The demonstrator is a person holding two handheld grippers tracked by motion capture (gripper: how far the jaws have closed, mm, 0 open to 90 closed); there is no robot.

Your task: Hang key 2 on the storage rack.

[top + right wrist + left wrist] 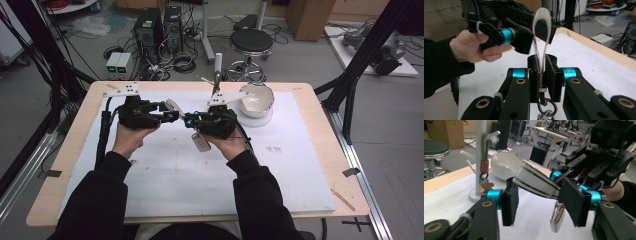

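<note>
Soft, light white fabric strap loop with thin dark stripes and dangling metal keyring, above the white mat's centre: right gripper clamped on its base, left gripper half-open astride the loop, best grasped mid-band.

White strap loop with thin dark stripes, glossy white bowl, black claws with cyan collars
</note>
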